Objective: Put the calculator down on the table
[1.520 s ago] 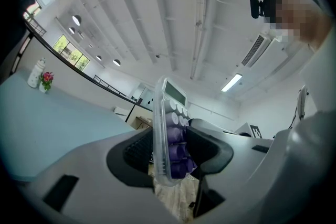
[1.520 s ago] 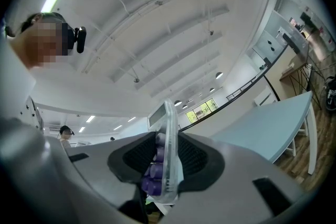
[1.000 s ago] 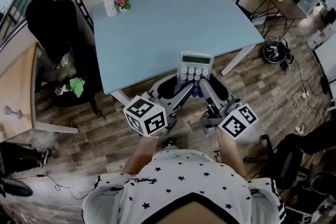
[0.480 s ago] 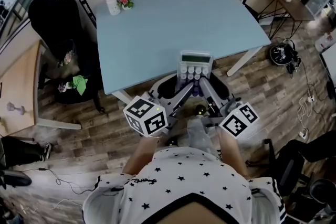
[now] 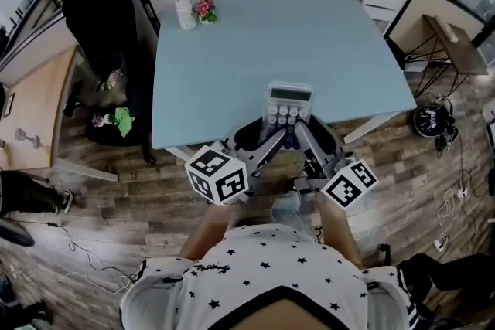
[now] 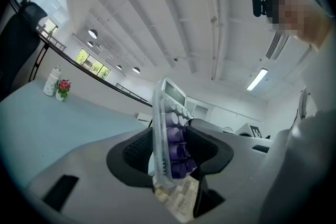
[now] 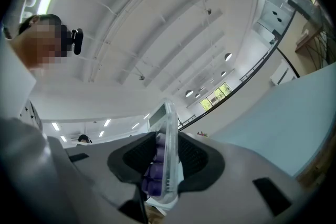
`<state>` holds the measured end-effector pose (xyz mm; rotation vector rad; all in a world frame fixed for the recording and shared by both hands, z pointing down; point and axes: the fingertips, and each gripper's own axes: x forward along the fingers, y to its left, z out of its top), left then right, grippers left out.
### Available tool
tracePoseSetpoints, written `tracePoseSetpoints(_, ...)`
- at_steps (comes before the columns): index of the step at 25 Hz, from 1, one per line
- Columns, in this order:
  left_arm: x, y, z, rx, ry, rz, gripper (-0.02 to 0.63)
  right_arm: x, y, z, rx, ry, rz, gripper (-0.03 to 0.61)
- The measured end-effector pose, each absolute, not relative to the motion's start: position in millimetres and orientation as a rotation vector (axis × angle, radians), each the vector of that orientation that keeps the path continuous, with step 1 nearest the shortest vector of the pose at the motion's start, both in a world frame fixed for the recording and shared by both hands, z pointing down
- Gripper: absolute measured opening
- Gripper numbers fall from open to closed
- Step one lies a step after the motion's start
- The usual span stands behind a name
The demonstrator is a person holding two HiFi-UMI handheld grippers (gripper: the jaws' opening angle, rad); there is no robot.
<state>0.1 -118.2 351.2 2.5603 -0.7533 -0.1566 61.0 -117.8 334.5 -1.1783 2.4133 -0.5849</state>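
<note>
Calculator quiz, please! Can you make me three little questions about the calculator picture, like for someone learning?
1. True or false: only one gripper holds the calculator.
2. What colour are its lowest keys? A purple, B red, C green.
3. Fill in: the table top is light ____.

Key: 1 false, the left gripper and the right gripper both clamp it; 2 A; 3 blue.
</note>
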Motion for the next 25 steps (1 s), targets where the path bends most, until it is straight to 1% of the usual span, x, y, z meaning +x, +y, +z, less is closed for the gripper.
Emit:
tracePoseSetpoints(13,56.1,-193.6,356.7,2.483,-0.92,-0.173,0.212,116.8,-201.9,339.5,-1.035,2.486,-0.667,0.127)
tracePoseSetpoints(25,80.2,-242.3,361.5,2.408,-1.089,-0.187,0.212,139.4,-258.7,345.2,-0.875,2.548,-0.732,0.127)
